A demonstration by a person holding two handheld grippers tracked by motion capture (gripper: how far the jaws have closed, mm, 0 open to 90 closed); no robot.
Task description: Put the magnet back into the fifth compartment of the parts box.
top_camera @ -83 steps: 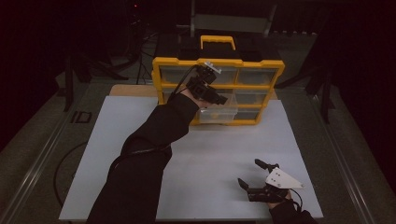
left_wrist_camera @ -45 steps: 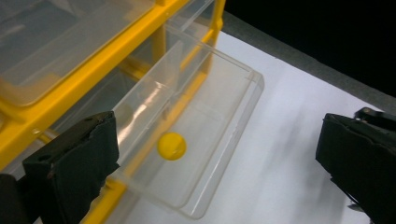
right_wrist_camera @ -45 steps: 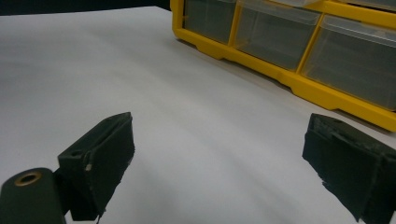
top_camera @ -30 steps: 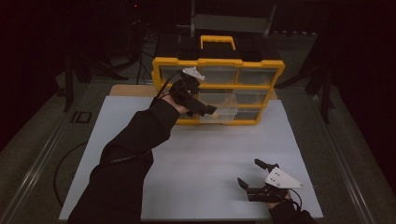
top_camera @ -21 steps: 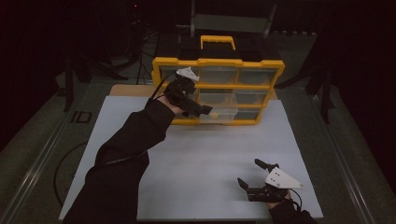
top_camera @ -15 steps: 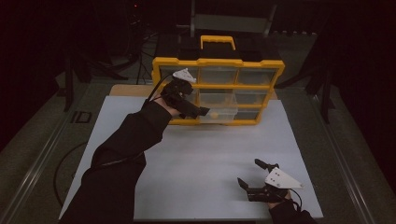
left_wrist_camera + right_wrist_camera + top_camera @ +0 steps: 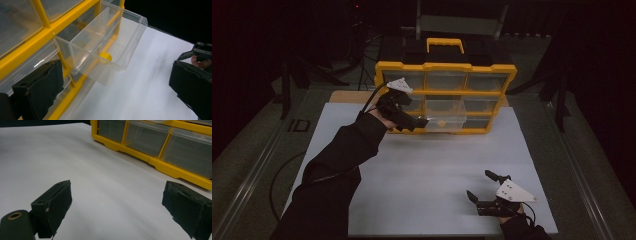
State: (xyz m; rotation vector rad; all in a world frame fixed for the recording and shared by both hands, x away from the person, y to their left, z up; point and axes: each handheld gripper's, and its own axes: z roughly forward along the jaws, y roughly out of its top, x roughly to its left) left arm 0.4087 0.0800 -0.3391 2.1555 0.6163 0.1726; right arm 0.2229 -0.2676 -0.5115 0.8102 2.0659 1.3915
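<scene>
A yellow organiser cabinet [image 7: 445,66] with clear drawers stands at the far side of the white table. Its middle drawer [image 7: 446,119] [image 7: 107,50] is pulled out, and a small round yellow piece [image 7: 441,122] [image 7: 105,57] lies inside it. My left gripper [image 7: 417,124] [image 7: 115,82] hovers just left of that drawer's front, open, with nothing between its jaws. My right gripper [image 7: 479,184] [image 7: 117,205] rests low near the table's front right, also open and empty, pointing towards the cabinet's bottom row [image 7: 155,145].
The white table top [image 7: 427,170] stretches between the cabinet and the right gripper. A black handle housing with a yellow carry handle [image 7: 444,44] tops the cabinet. A cable [image 7: 277,175] trails off the table's left side. The surroundings are dark.
My left gripper has drawn back down and to the left, from the cabinet face to the front of the pulled-out drawer. The right gripper has stayed put.
</scene>
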